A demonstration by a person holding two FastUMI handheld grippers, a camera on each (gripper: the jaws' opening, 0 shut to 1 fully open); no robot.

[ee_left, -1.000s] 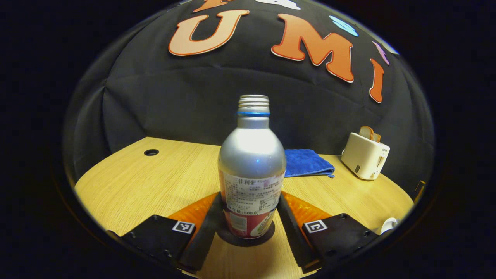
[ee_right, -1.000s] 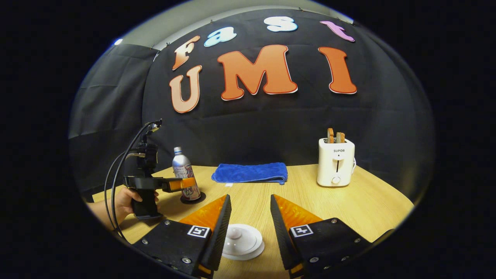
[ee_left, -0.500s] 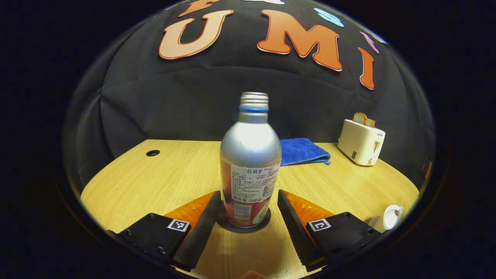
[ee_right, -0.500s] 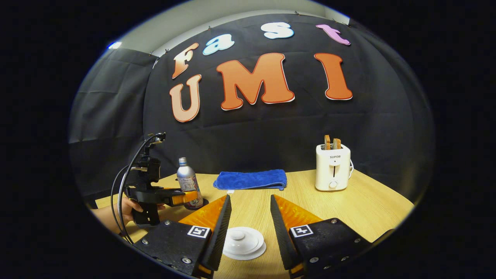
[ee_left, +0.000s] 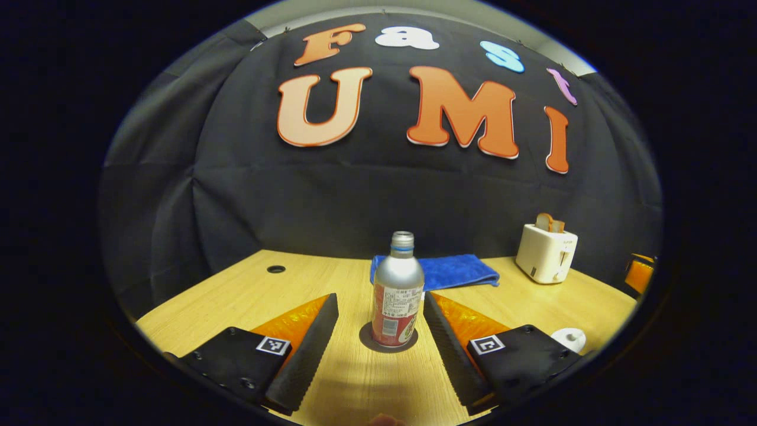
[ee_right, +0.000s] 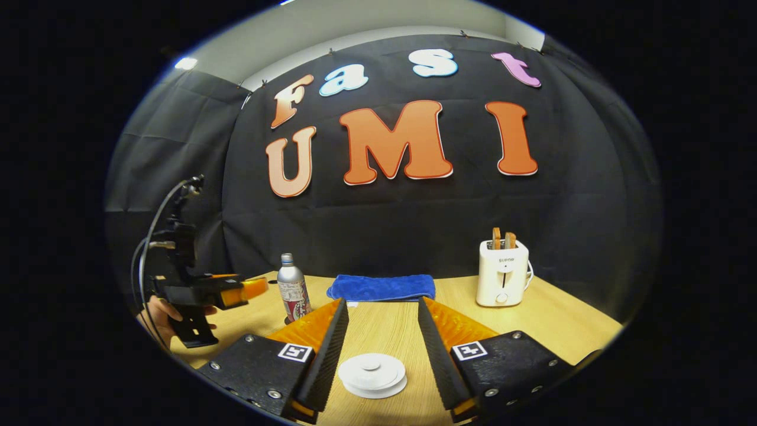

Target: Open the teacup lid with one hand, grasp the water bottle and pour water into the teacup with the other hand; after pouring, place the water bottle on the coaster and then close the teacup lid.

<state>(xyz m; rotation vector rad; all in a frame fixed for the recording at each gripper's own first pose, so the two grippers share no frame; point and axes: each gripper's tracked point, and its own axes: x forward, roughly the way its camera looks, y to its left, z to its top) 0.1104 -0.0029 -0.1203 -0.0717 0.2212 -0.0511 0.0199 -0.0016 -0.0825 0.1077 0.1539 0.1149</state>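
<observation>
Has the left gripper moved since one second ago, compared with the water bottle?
Yes. The left gripper has drawn back from the water bottle, which stands on its coaster clear of the open fingers.

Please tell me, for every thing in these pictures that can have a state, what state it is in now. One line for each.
Water bottle: upright on the coaster, no cap, not held.
Teacup lid: closed, lying on the teacup, between the right fingers, untouched.
Left gripper: open, fingers short of the bottle.
Right gripper: open, around the lid.
Toaster: bread slices standing up in its slots.
Blue towel: folded, flat on the table.
</observation>
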